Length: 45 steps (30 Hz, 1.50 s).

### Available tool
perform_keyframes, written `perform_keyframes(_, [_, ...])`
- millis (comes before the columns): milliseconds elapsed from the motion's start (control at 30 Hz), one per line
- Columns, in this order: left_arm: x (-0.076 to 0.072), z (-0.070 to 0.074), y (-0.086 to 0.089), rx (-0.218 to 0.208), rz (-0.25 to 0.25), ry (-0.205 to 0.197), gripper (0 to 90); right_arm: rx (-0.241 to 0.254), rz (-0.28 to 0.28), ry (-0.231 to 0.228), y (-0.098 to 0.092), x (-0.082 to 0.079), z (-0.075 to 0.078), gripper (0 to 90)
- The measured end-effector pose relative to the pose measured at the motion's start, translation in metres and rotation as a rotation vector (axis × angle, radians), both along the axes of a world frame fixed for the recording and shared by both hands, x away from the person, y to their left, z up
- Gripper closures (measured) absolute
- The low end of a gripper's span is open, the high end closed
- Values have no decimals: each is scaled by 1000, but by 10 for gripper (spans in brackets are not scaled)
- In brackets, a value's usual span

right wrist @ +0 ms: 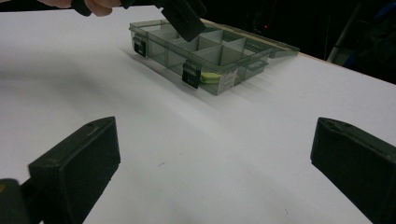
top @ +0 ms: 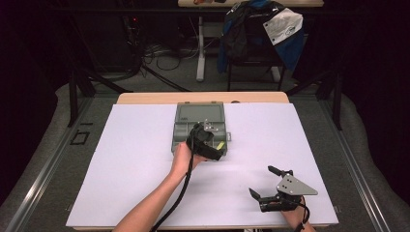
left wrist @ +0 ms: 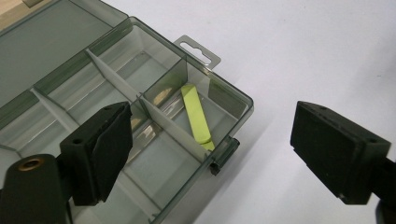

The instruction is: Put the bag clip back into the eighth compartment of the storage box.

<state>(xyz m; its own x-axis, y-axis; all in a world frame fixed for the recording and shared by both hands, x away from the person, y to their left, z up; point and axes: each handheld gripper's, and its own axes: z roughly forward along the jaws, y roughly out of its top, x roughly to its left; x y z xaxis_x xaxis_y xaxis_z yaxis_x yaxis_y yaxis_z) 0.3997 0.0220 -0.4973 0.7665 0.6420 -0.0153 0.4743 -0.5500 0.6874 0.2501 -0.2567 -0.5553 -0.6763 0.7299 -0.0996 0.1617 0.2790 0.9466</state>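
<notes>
- One yellow-green strip (left wrist: 196, 119) lies in the corner compartment of the organizer box (left wrist: 140, 70), centre of the left gripper view, leaning slantwise from a divider toward the latch side.
- Left gripper (left wrist: 205, 140) hangs above that compartment, jaws spread wide, nothing between the pads. Judgement: the strip sits where it was let go, and the jaws are parted to clear the walls.
- In the high view the left gripper (top: 207, 140) sits mid-frame over the lower right of the box (top: 186, 133); the lid lies flat behind, toward the upper frame, hinged fully back so every compartment is reachable from above.
- Right gripper (top: 263, 186), lower right of the high view, rests well apart from the box on the white table cover (top: 135, 164), jaws released and empty. Judgement: parked so as not to crowd the working hand.
- Strip appearance: flat, narrow, rounded ends, matte lime colour; material cannot be told.
- Box: smoky translucent grey plastic, pale dividers, two dark latches, hang tab at one corner. In the right gripper view, upper centre, the strip (right wrist: 211, 77) shows through the front wall beside a white label.
</notes>
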Motion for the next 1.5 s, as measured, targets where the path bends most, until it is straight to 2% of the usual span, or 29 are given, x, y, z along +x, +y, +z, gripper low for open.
perform_keyframes(500, [-22, 2, 30, 0, 0, -41, 118, -1, 5, 5, 2, 3, -1, 9])
perform_keyframes(733, [-35, 4, 45, 0, 8, -73, 117, -3, 5, 4, 3, 1, 0, 9])
perform_keyframes(1133, [-55, 10, 66, -12, 17, -114, 115, -16, 3, -14, 5, -1, 3, 9])
perform_keyframes(1500, [-68, 0, 87, -17, 50, -128, 114, -16, 0, -18, 7, -2, 3, 9])
